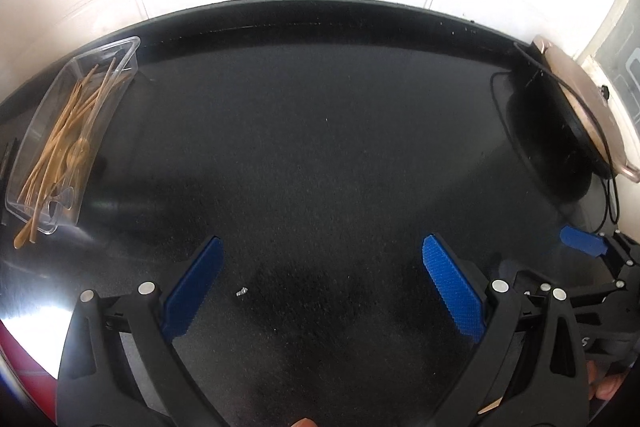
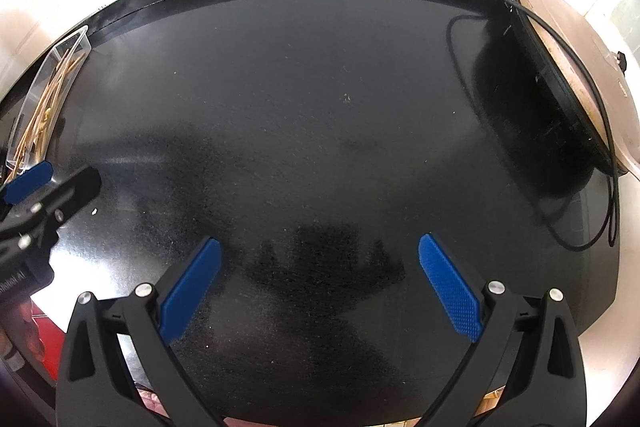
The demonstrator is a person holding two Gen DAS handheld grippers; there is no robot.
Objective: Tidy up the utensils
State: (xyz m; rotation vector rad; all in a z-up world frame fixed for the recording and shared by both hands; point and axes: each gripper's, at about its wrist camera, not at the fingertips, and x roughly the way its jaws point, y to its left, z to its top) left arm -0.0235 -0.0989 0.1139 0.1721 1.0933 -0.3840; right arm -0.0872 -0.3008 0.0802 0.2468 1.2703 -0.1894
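Two grippers hang over a black table [image 1: 320,147], and we hold one in each hand. We see the left gripper [image 1: 322,287] with its blue pads [image 1: 452,291] wide apart and nothing between them; only bare table and one small pale crumb [image 1: 242,291] lie under it. The right gripper [image 2: 320,285] has its jaws wide apart as well, and it holds nothing.

At the far left of the table stands a clear tray [image 1: 24,203], long and narrow. The wooden utensils [image 1: 76,135] lie inside it in a loose bundle, pointing along its length, and the end of one sticks out over the near rim. From the right wrist view we see the same tray [image 2: 82,37] at the left edge, partly behind the tip of the left gripper [image 2: 30,181].

At the far right of the table a round black object [image 1: 556,139] with a pinkish face leans on its edge, and a thin black cable [image 1: 612,195] loops around it. Both grippers are well apart from the tray and from this object.
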